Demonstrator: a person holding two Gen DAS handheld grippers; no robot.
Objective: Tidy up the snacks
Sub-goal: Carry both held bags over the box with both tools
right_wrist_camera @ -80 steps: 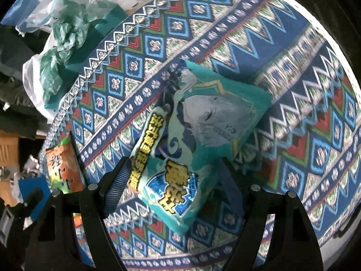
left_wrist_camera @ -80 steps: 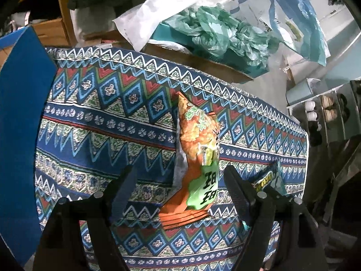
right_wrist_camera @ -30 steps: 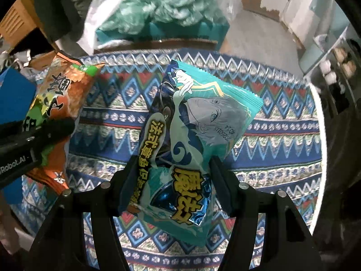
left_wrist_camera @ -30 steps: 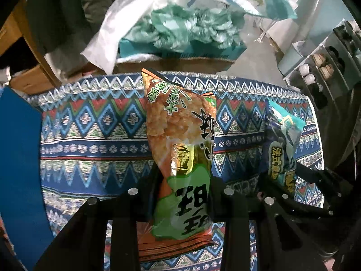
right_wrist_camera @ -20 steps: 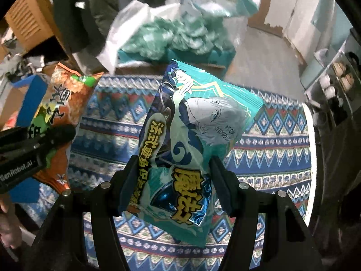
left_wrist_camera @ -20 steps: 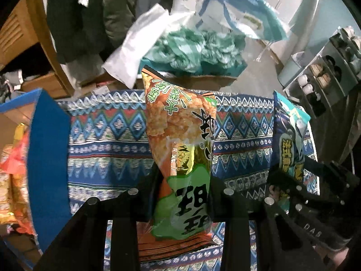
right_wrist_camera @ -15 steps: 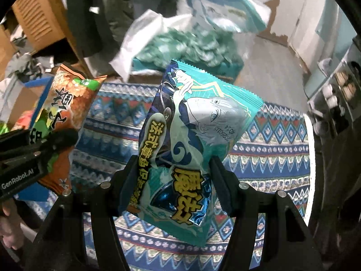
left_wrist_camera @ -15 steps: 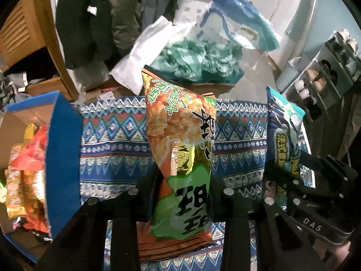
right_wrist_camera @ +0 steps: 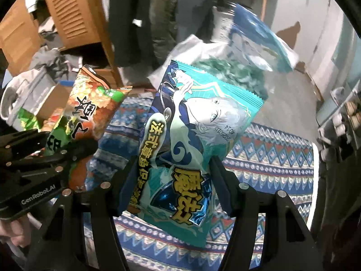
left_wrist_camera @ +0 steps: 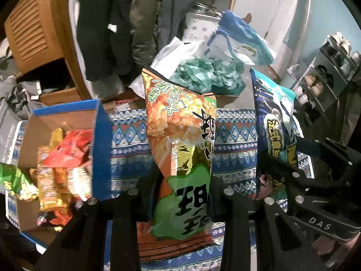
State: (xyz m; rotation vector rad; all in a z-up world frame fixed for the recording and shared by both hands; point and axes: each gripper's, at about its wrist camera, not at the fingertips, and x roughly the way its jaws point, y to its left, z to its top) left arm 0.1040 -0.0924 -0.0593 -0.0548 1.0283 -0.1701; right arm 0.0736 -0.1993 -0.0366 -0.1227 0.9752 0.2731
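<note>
An orange and green snack bag (left_wrist_camera: 180, 135) stands upright in my left gripper (left_wrist_camera: 183, 192), whose jaws are shut on its lower half, well above the patterned tablecloth (left_wrist_camera: 126, 140). A teal snack bag with a cartoon figure (right_wrist_camera: 191, 135) is pinched low down by my right gripper (right_wrist_camera: 171, 180), also lifted off the cloth. Each bag shows in the other view too: the teal bag (left_wrist_camera: 275, 122) at the right, the orange bag (right_wrist_camera: 90, 108) at the left. An open cardboard box with blue sides (left_wrist_camera: 99, 149) lies to the left, holding several snack packs (left_wrist_camera: 63, 164).
Beyond the table hang dark coats (left_wrist_camera: 117, 27) beside a wooden slatted cabinet (left_wrist_camera: 33, 29). A white plastic bag (left_wrist_camera: 178, 52) and green crumpled wrapping (left_wrist_camera: 207, 76) sit behind the table's far edge. A shoe rack (left_wrist_camera: 329, 67) stands at the right. A person's hand (right_wrist_camera: 13, 232) holds the left gripper.
Both grippers have risen with their bags, and the table has dropped lower in both views. The open box with snacks has come into the left wrist view at the left.
</note>
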